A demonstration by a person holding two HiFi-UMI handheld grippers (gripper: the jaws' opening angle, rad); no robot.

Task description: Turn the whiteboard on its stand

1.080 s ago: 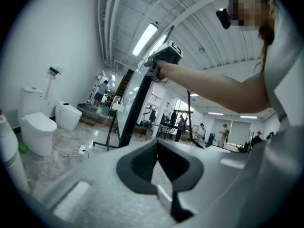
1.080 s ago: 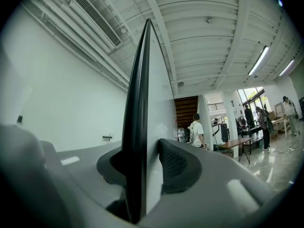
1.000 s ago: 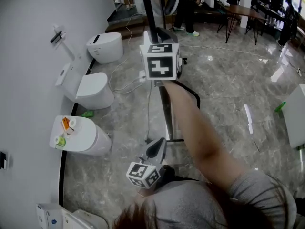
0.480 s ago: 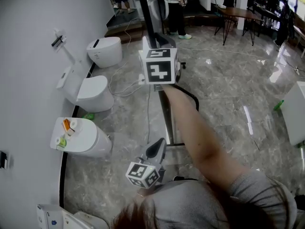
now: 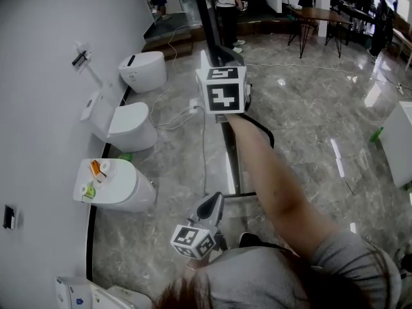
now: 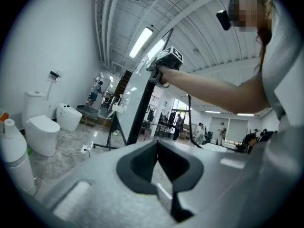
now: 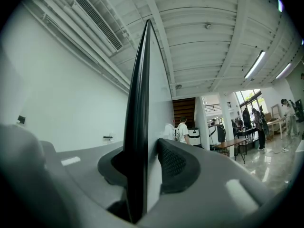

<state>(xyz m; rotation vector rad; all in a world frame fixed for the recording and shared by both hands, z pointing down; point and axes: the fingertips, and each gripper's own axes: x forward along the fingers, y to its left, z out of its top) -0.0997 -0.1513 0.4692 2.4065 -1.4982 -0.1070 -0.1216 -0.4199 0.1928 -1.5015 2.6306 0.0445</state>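
Observation:
The whiteboard (image 5: 207, 18) shows edge-on as a black strip rising from its floor stand (image 5: 230, 166). My right gripper (image 5: 217, 60), arm stretched out, is shut on that black frame edge. In the right gripper view the frame (image 7: 137, 127) runs up between the pads of the right gripper (image 7: 142, 151), whose jaws have just been closing tighter on it. My left gripper (image 5: 212, 201) hangs low near my body, shut on nothing. From the left gripper (image 6: 159, 144) I see the board's white face (image 6: 137, 96) and the right gripper (image 6: 164, 61) clamped on its edge.
Three white toilets (image 5: 129, 124) line the left wall, the nearest (image 5: 116, 185) with bottles on top. Cables (image 5: 187, 111) trail over the marble floor near the stand. People (image 5: 225, 5) and a table (image 5: 322, 15) are at the back, a white cabinet (image 5: 399, 147) at right.
The right gripper, still clamped on the frame, has drifted slightly right and down in the head view with the board's edge. The left gripper has shifted a little. People at the back have walked.

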